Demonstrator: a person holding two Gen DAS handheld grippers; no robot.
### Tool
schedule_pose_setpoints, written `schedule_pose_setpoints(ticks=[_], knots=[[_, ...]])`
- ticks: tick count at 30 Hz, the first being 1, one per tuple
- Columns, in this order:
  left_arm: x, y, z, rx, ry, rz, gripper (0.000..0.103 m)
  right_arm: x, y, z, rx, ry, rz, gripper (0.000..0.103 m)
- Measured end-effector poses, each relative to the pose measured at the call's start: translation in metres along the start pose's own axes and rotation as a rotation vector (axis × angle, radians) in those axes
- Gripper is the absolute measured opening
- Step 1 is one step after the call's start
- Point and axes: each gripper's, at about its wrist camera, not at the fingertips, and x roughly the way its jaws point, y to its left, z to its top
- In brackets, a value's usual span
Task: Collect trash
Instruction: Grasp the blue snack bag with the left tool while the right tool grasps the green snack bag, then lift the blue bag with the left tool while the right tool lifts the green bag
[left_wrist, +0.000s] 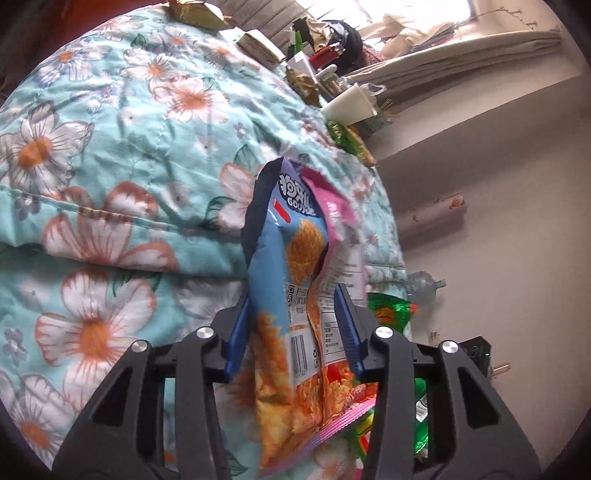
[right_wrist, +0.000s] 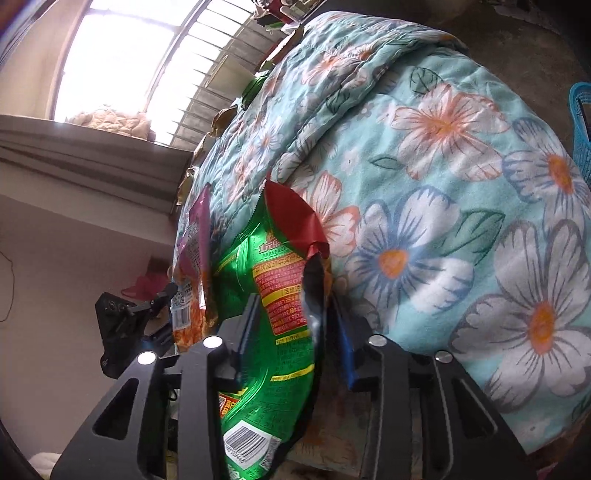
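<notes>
Trash wrappers are gripped: my left gripper (left_wrist: 295, 325) pinches the blue snack bag (left_wrist: 288, 258), my right gripper (right_wrist: 291, 332) the green packet (right_wrist: 273, 295) (both crumpled); I should keep pressure steady toward the blue basket (right_wrist: 581, 122).

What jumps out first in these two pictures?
The turquoise quilt with big orange-and-white flowers fills both views. Against it, the left gripper pinches a crumpled blue-and-pink snack wrapper, and the right gripper pinches a shiny green-and-red snack wrapper.
</notes>
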Motion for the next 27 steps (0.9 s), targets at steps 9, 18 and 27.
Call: schedule_pose_setpoints(ticks=[9,18,27], knots=[[0.005,-0.059,-0.008,0.223,-0.005,0.006,0.040,0.015,0.003,-0.008,-0.012,0.002,-0.002,0.011],[0.019,-0.067,-0.015,0.289,0.014,0.107,0.010,-0.005,0.018,-0.012,-0.078,-0.076,-0.055,0.005],[-0.055,-0.110,-0.016,0.603,-0.146,0.437,0.007,-0.068,0.064,-0.011,-0.268,-0.316,-0.319,0.005]])
